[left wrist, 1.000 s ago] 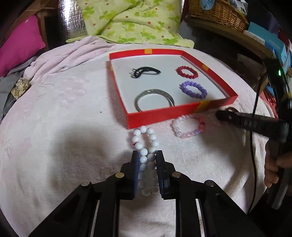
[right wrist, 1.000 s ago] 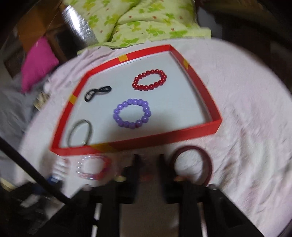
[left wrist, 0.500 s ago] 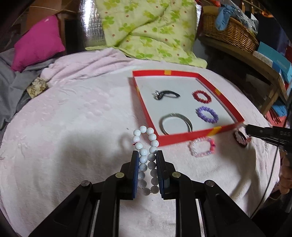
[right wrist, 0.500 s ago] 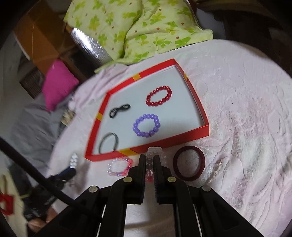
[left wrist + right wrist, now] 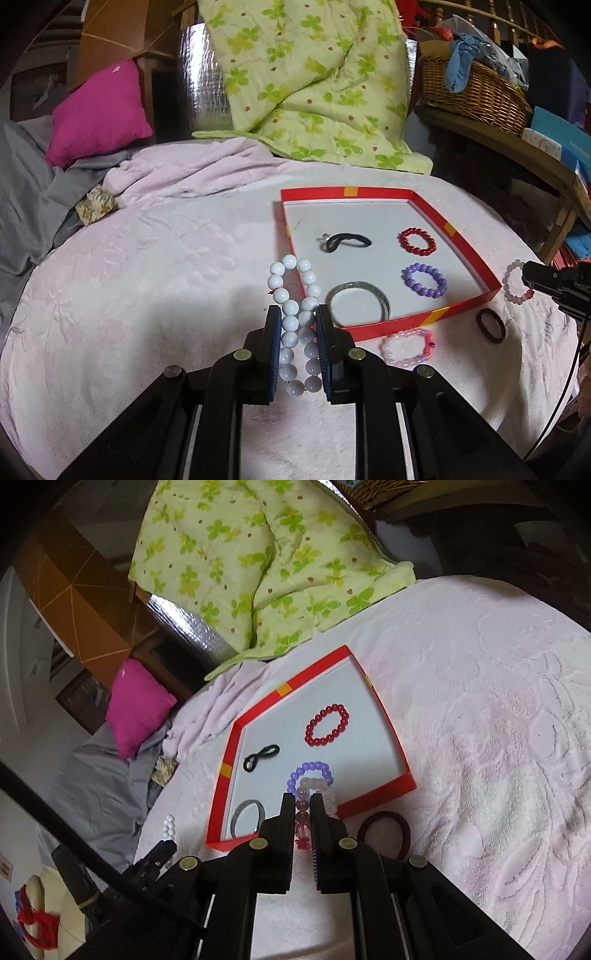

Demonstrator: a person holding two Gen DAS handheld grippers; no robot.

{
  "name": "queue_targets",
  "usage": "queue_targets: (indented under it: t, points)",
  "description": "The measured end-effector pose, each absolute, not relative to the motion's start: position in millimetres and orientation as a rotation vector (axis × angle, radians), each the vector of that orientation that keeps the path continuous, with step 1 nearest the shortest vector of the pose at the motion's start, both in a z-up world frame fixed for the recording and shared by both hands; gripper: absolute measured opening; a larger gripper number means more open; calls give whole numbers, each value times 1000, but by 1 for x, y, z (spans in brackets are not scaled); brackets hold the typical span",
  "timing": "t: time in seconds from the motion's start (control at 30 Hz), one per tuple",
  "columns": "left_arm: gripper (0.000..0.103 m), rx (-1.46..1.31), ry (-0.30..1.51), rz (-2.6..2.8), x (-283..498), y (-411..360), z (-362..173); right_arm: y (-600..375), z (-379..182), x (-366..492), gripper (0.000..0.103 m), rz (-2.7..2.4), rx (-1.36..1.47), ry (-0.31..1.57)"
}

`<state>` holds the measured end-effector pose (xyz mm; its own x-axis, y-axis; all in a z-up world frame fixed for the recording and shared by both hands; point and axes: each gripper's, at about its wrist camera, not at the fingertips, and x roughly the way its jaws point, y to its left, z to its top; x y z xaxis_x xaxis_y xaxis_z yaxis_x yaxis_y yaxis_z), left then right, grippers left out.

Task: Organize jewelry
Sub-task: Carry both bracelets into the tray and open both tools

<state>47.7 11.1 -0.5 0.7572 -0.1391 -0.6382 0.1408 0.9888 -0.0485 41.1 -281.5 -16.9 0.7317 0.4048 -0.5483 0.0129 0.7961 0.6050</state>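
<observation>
Left wrist view: the left gripper [image 5: 297,328] has its jaws clamped on a white bead bracelet [image 5: 295,317], which is squeezed into a long loop standing up between the pads, lifted above the pink blanket [image 5: 147,295]. Just beyond it lies a red tray [image 5: 461,306] with a white floor, holding 4 pieces: a black hair tie [image 5: 345,242], a red bead bracelet [image 5: 417,241], a purple bead bracelet [image 5: 424,280] and a silver bangle [image 5: 358,302]. Outside the tray's near wall rest a pink bead bracelet [image 5: 408,346] and a dark red ring [image 5: 490,325].

Right wrist view: the right gripper [image 5: 303,821] has its jaws shut tight on a pale pink-and-clear bead bracelet [image 5: 314,794], held above the tray's near edge, in front of the purple one. The dark red ring sits on the blanket just right of the jaws. A green clover quilt [image 5: 258,554] and a magenta pillow [image 5: 136,709] lie behind.
</observation>
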Motion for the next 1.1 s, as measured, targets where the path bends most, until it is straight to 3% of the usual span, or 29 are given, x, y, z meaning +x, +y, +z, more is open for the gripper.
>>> queue_targets:
  t: [0.47,1.1]
  points:
    - [20,1,660,-227,62,-21,10,-269,-10,52,9,246,631,714]
    - [20,-48,720,-356,146,-57,-1,-289,-33,125,9,153,620,745]
